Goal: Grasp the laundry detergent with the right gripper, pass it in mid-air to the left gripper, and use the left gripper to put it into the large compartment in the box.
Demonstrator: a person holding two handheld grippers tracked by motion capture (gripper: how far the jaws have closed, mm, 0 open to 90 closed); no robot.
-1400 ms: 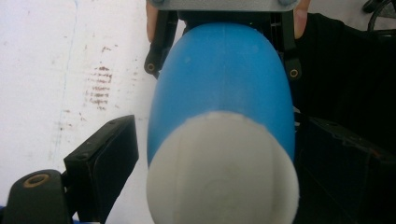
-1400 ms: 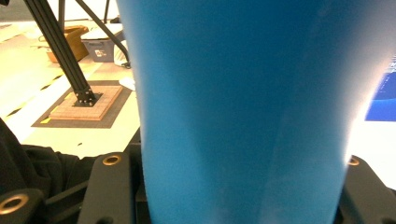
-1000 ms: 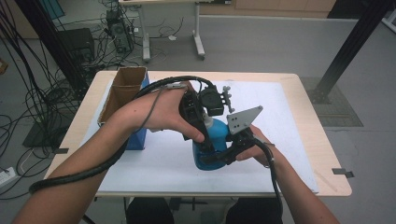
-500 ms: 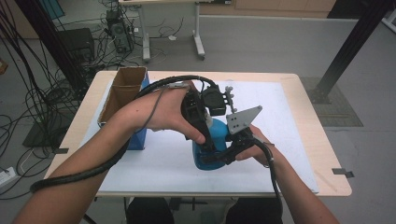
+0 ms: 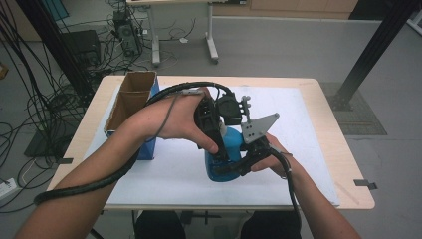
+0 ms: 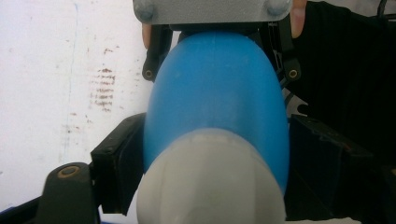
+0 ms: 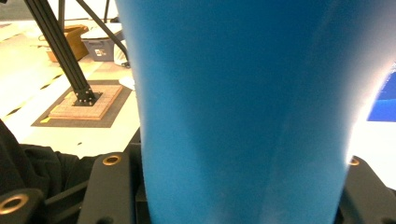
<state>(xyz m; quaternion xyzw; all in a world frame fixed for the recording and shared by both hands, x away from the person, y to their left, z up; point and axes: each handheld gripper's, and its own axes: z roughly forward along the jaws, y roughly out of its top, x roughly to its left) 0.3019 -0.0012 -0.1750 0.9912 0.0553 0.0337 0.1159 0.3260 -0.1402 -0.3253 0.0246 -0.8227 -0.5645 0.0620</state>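
A blue bottle (image 5: 223,160) with a white cap (image 6: 210,186) stands on the white sheet (image 5: 303,124) near the table's front. From the right, my right gripper (image 5: 235,167) is shut on the bottle's blue body (image 7: 243,102), and its grey plate (image 5: 259,128) sticks up. My left gripper (image 5: 220,149) comes down from above over the bottle's top. Its jaws have just been closing, and they now sit against both sides of the white cap. In the left gripper view the right gripper (image 6: 219,70) holds the bottle lower down.
A tall open cardboard box (image 5: 130,99) stands at the table's left, with a blue box (image 5: 149,148) against it. A black frame post (image 5: 370,50) rises beyond the table's right corner. Cables and equipment lie on the floor to the left.
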